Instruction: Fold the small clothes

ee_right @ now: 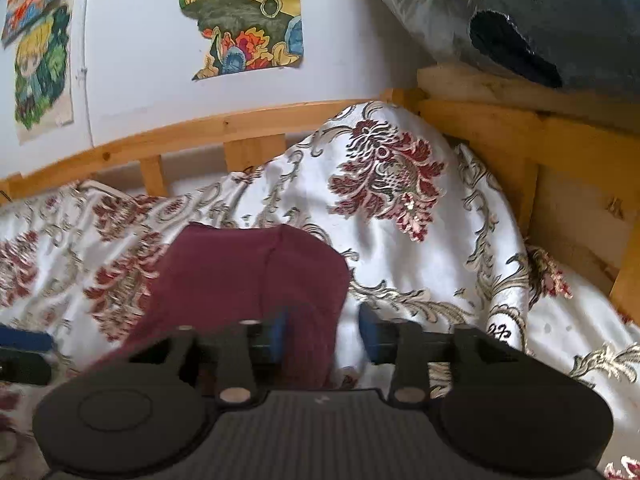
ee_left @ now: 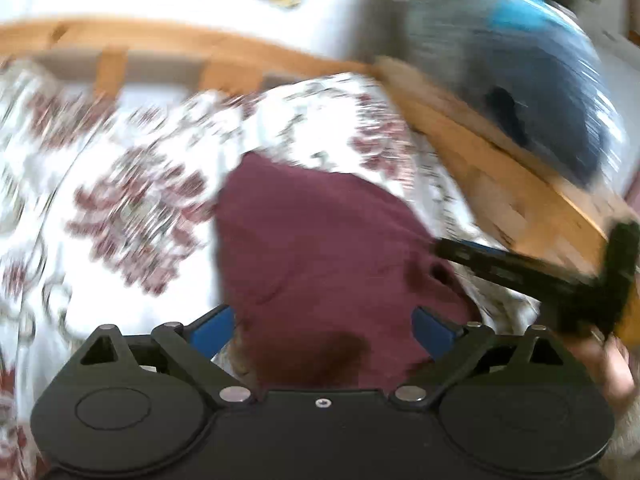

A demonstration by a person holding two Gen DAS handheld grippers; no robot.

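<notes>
Maroon garment [ee_right: 248,276] lies folded on the floral bedspread [ee_right: 400,240] inside the wooden bed frame [ee_right: 248,124], soft, light and limp, likely best taken by an edge or corner. Left gripper [ee_left: 322,326] has its fingers spread wide around the cloth at 6 o'clock; right gripper [ee_right: 324,336] is part open, pinching nothing

maroon garment [ee_right: 248,272], white bedspread [ee_right: 400,264] w/ red floral pattern, blue fingers [ee_right: 370,334]

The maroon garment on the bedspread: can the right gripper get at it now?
Probably yes. The right gripper is open right over the maroon garment, whose right edge lies between its fingers, and nothing covers it.
</notes>
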